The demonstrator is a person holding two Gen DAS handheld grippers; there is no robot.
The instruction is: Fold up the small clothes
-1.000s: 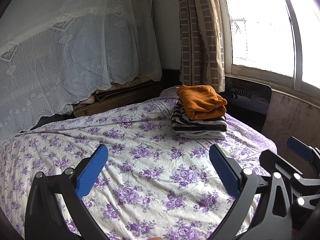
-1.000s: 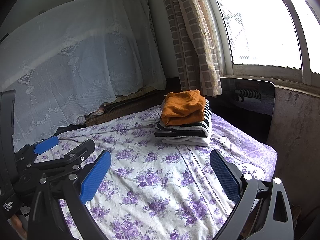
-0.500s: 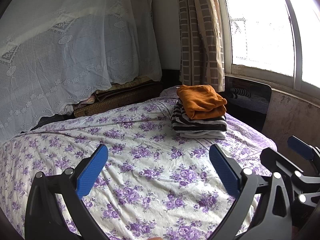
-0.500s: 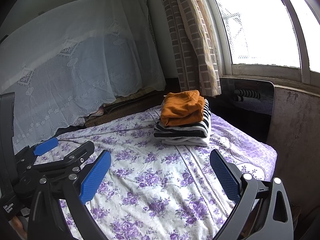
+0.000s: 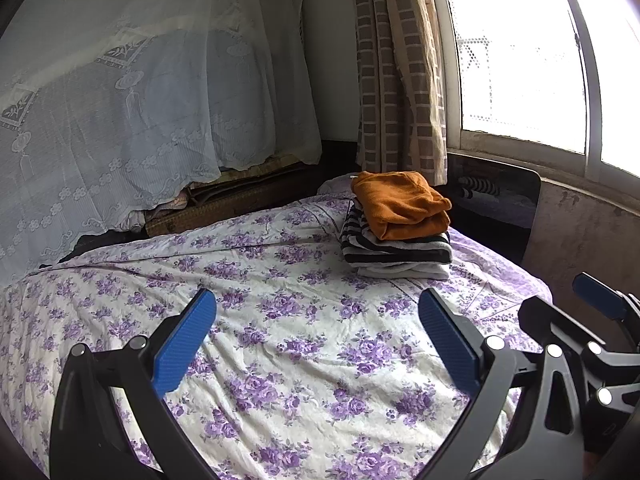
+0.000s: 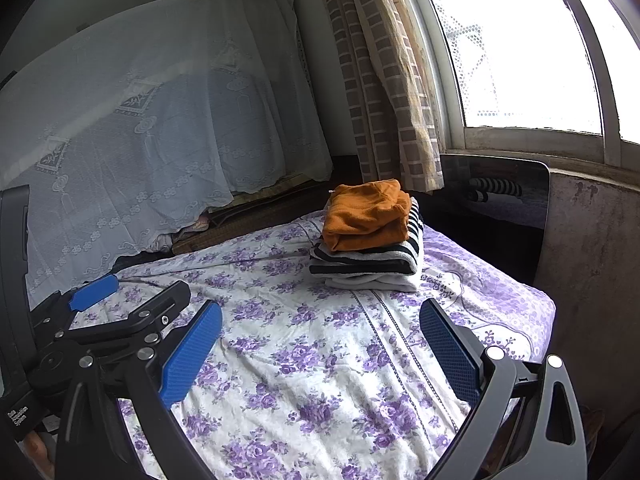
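A stack of folded clothes sits at the far right of the bed: an orange garment on top, a black-and-white striped one under it, a white one at the bottom. The stack also shows in the right wrist view. My left gripper is open and empty above the purple-flowered sheet, well short of the stack. My right gripper is open and empty, beside the left one. The left gripper shows at the left of the right wrist view.
A white lace cloth hangs over things at the bed's far side. A checked curtain and a bright window stand at the right. A dark board and a stained wall border the bed's right edge.
Both grippers have barely shifted. The stack and the sheet have not moved.
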